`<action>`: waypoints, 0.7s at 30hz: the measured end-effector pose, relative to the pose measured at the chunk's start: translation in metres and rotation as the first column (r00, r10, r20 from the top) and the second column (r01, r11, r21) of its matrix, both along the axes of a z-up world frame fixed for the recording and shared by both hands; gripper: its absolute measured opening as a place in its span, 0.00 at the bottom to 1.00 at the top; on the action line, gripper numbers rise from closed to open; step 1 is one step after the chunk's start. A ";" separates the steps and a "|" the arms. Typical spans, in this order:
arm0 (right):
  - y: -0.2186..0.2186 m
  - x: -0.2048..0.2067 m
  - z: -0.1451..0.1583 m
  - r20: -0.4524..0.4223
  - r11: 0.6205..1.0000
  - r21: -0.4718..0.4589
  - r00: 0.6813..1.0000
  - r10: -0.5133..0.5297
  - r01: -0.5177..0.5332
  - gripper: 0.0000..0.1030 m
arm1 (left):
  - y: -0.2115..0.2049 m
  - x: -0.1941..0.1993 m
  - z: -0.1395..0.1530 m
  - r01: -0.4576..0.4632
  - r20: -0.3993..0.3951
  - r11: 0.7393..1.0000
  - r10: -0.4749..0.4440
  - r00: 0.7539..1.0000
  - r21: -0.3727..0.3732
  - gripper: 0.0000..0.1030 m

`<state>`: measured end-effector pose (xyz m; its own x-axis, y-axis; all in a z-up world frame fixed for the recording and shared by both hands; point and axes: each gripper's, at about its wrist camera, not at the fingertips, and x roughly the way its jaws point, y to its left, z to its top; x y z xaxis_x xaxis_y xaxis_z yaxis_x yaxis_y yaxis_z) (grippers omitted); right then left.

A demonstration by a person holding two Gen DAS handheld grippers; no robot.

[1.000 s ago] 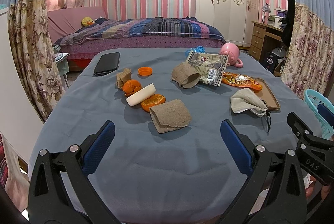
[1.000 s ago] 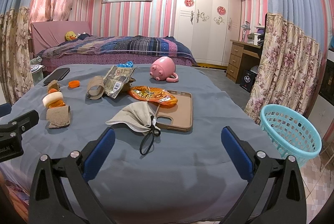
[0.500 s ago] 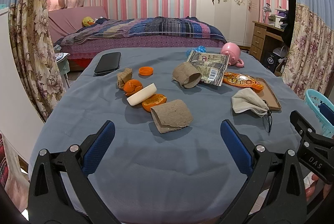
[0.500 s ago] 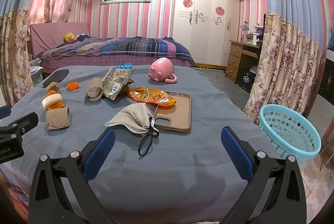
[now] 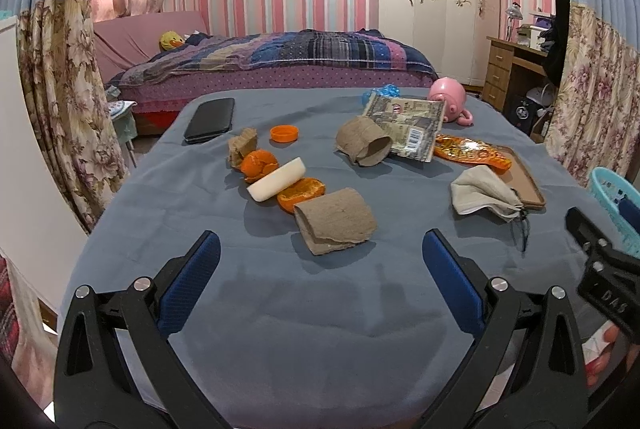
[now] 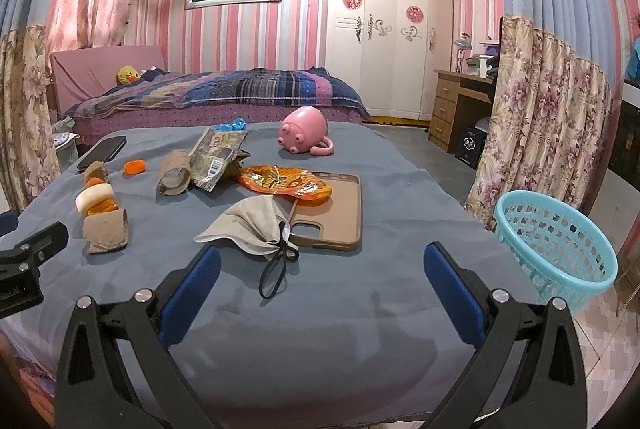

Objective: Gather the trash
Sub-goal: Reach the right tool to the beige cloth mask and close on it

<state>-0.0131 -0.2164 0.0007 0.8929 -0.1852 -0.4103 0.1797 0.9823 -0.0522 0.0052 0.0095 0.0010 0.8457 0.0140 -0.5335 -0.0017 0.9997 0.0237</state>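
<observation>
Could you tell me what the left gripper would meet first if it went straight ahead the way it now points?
Probably the flattened cardboard tube: it lies on the blue tablecloth just ahead of the left gripper, between the lines of its open jaws. Depth is unclear, so it might pass above it.

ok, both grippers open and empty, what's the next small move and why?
Probably ease the right gripper forward to the crumpled face mask: it is the nearest trash in front of its open jaws, and the blue basket stands on that side.
</observation>
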 end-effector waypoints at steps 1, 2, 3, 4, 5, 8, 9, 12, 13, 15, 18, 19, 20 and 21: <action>-0.001 0.000 0.000 0.002 1.000 0.001 1.000 -0.004 0.004 0.96 | 0.002 0.001 -0.001 -0.011 -0.001 1.000 0.011 1.000 0.006 0.95; -0.002 0.000 0.000 0.002 1.000 0.004 1.000 -0.009 0.009 0.96 | 0.003 0.002 -0.001 -0.016 -0.004 1.000 0.016 1.000 0.003 0.95; -0.003 0.001 0.000 0.001 1.000 0.007 1.000 -0.013 0.013 0.96 | 0.005 0.004 -0.002 -0.021 -0.010 1.000 0.021 1.000 -0.002 0.95; -0.004 0.002 -0.001 -0.003 1.000 0.011 1.000 -0.017 0.017 0.96 | 0.008 0.007 -0.003 -0.029 -0.021 1.000 0.029 0.999 -0.010 0.95; -0.004 0.004 -0.001 -0.009 1.000 0.015 1.000 -0.020 0.021 0.96 | 0.010 0.010 -0.006 -0.036 -0.037 0.999 0.036 0.999 -0.016 0.95; -0.007 0.011 -0.006 -0.036 0.999 0.009 0.999 -0.035 0.035 0.96 | 0.013 0.018 -0.009 -0.041 -0.052 0.999 0.041 0.998 -0.013 0.95; -0.007 0.014 -0.008 -0.044 0.999 0.003 0.998 -0.039 0.039 0.96 | 0.013 0.020 -0.010 -0.047 -0.053 0.999 0.046 0.998 -0.007 0.95; -0.008 0.025 -0.008 -0.066 0.999 -0.016 0.997 -0.035 0.034 0.96 | 0.012 0.032 -0.012 -0.038 -0.076 0.999 0.036 0.996 -0.022 0.95; -0.008 0.028 -0.007 -0.069 1.000 -0.013 0.997 -0.026 0.025 0.96 | 0.011 0.037 -0.012 -0.032 -0.084 0.999 0.030 0.996 -0.028 0.95; -0.011 0.037 -0.002 -0.075 0.999 -0.025 0.997 -0.029 0.027 0.96 | 0.007 0.047 -0.011 -0.032 -0.094 0.999 0.030 0.995 -0.019 0.95; -0.019 0.052 0.006 -0.091 0.998 -0.043 0.995 -0.048 0.044 0.96 | 0.003 0.061 -0.011 -0.040 -0.105 0.999 0.040 0.994 -0.003 0.95; -0.023 0.056 0.007 -0.099 0.998 -0.040 0.994 -0.049 0.045 0.96 | 0.002 0.067 -0.013 -0.039 -0.118 0.999 0.037 0.992 -0.010 0.95; -0.027 0.062 0.007 -0.113 0.999 -0.024 0.993 -0.041 0.038 0.96 | 0.002 0.074 -0.016 -0.035 -0.136 0.999 0.032 0.990 -0.019 0.95; -0.030 0.069 0.006 -0.128 1.000 -0.005 0.992 -0.022 0.021 0.96 | 0.001 0.078 -0.018 -0.032 -0.146 0.999 0.028 0.989 -0.025 0.95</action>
<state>0.0559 -0.2465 0.0067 0.8288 -0.2052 -0.5206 0.1923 0.9781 -0.0794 0.0830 0.0107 -0.0172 0.7581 0.0221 -0.6518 -0.0306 0.9995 -0.0017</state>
